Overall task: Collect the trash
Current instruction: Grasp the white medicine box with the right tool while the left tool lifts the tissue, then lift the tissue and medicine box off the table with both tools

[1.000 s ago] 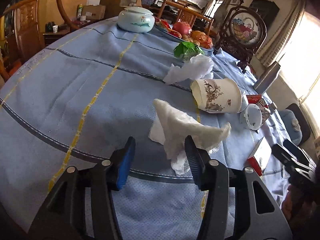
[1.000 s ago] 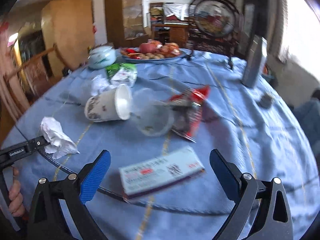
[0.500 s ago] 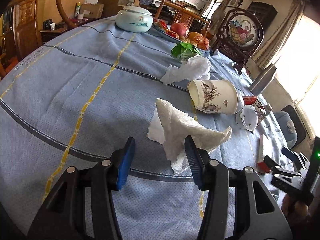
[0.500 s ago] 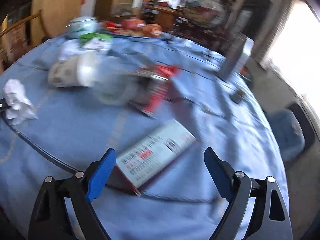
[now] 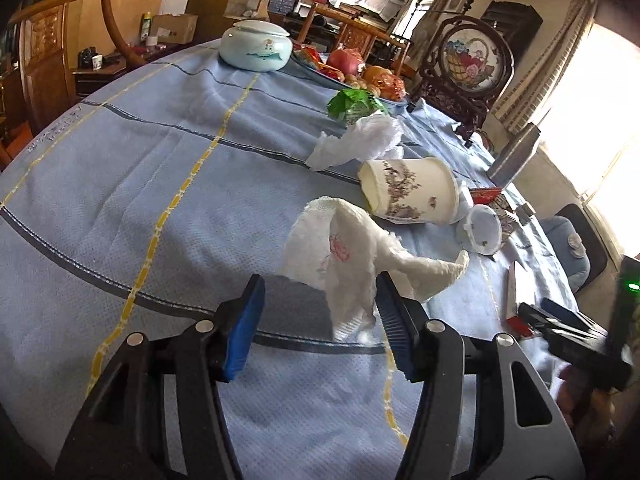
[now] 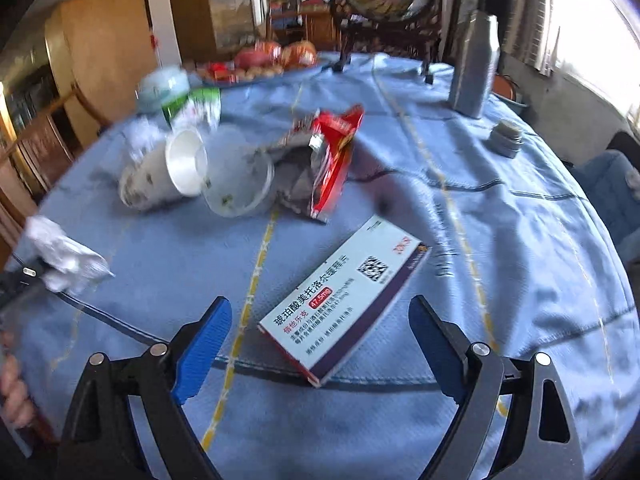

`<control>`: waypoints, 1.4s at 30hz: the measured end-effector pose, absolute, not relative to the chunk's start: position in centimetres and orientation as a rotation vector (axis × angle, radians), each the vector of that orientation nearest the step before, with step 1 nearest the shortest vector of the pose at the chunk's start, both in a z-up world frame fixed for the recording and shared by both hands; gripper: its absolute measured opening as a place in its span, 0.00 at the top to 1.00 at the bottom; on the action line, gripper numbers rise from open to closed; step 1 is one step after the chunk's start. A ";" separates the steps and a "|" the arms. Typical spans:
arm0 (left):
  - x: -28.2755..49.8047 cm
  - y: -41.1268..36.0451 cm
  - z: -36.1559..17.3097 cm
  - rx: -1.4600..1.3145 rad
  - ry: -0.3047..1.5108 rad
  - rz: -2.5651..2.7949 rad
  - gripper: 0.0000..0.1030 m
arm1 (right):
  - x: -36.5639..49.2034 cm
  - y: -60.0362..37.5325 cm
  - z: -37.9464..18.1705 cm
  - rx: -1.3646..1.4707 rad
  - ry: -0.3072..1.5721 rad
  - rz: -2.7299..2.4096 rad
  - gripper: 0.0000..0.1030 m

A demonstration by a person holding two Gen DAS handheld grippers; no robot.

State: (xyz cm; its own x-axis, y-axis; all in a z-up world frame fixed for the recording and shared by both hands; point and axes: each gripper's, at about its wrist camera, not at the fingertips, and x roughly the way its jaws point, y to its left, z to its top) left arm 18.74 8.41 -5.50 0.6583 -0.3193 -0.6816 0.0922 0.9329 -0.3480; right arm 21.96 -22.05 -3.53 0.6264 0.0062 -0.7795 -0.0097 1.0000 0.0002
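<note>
A crumpled white tissue (image 5: 352,248) lies on the blue tablecloth (image 5: 160,184), its lower end hanging between my left gripper's (image 5: 320,328) blue pads. It rests against the right pad (image 5: 394,336); the left pad stands clear, and the jaws are opening. In the right wrist view a white and purple medicine box (image 6: 344,300) lies flat on the cloth, its near end between the wide-open jaws of my right gripper (image 6: 320,344), neither pad touching it. The same tissue (image 6: 60,256) shows at that view's left edge.
A paper cup (image 5: 408,192) lies on its side beside a clear lid (image 6: 240,188) and a red wrapper (image 6: 332,152). Further back are a white bag (image 5: 360,140), a green packet (image 5: 352,104), a ceramic jar (image 5: 256,48), a fruit plate (image 5: 360,72) and a metal flask (image 6: 476,64).
My left gripper's jaws have spread a little around the tissue. The right gripper has come down closer over the medicine box, with its jaws slightly narrower than a second ago.
</note>
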 end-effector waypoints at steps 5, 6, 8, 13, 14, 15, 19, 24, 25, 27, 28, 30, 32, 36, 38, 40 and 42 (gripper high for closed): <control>18.3 7.9 -4.8 -0.265 0.810 -0.240 0.41 | 23.2 -22.7 -4.3 0.006 0.924 0.032 0.44; 18.2 7.7 -4.7 -0.260 0.810 -0.245 0.41 | 23.2 -22.8 -4.2 0.009 0.917 0.048 0.45; 18.0 7.2 -4.5 -0.237 0.812 -0.259 0.41 | 22.7 -22.8 -3.8 -0.007 0.886 0.064 0.45; 17.6 5.1 -3.4 -0.196 0.788 -0.292 0.19 | 22.6 -21.9 -3.7 -0.065 0.870 0.104 0.45; 17.7 4.7 -3.3 -0.191 0.782 -0.294 0.17 | 22.5 -21.7 -3.7 -0.078 0.870 0.103 0.45; 17.8 4.3 -3.2 -0.187 0.780 -0.301 0.16 | 22.5 -21.6 -3.6 -0.084 0.867 0.104 0.45; 19.4 2.1 -3.6 -0.159 0.807 -0.322 0.16 | 22.3 -22.0 -3.6 -0.057 0.860 0.115 0.45; 21.5 1.4 -4.8 -0.192 0.874 -0.352 0.36 | 22.2 -22.6 -3.6 -0.006 0.857 0.138 0.45; 21.6 1.3 -4.9 -0.192 0.876 -0.361 0.54 | 22.2 -22.6 -3.5 -0.003 0.854 0.141 0.45; 21.7 1.2 -5.0 -0.178 0.885 -0.364 0.76 | 22.3 -22.5 -3.6 -0.004 0.853 0.148 0.47; 21.7 1.3 -5.1 -0.181 0.888 -0.369 0.81 | 22.3 -22.5 -3.6 -0.003 0.855 0.152 0.48; 21.4 1.5 -4.9 -0.189 0.871 -0.364 0.82 | 22.3 -22.6 -3.6 0.004 0.854 0.152 0.48; 20.8 1.8 -4.3 -0.179 0.843 -0.347 0.82 | 22.4 -22.6 -3.7 0.011 0.859 0.155 0.48; 20.0 2.7 -3.1 -0.177 0.801 -0.327 0.82 | 22.6 -22.3 -3.9 -0.007 0.884 0.150 0.44; 19.7 3.2 -2.6 -0.177 0.792 -0.313 0.82 | 22.9 -22.1 -4.1 -0.020 0.905 0.139 0.41; 19.4 3.5 -2.6 -0.182 0.791 -0.311 0.82 | 23.0 -21.9 -4.3 -0.028 0.923 0.138 0.41; 19.3 3.6 -2.8 -0.180 0.796 -0.305 0.82 | 23.0 -21.9 -4.4 -0.036 0.919 0.133 0.48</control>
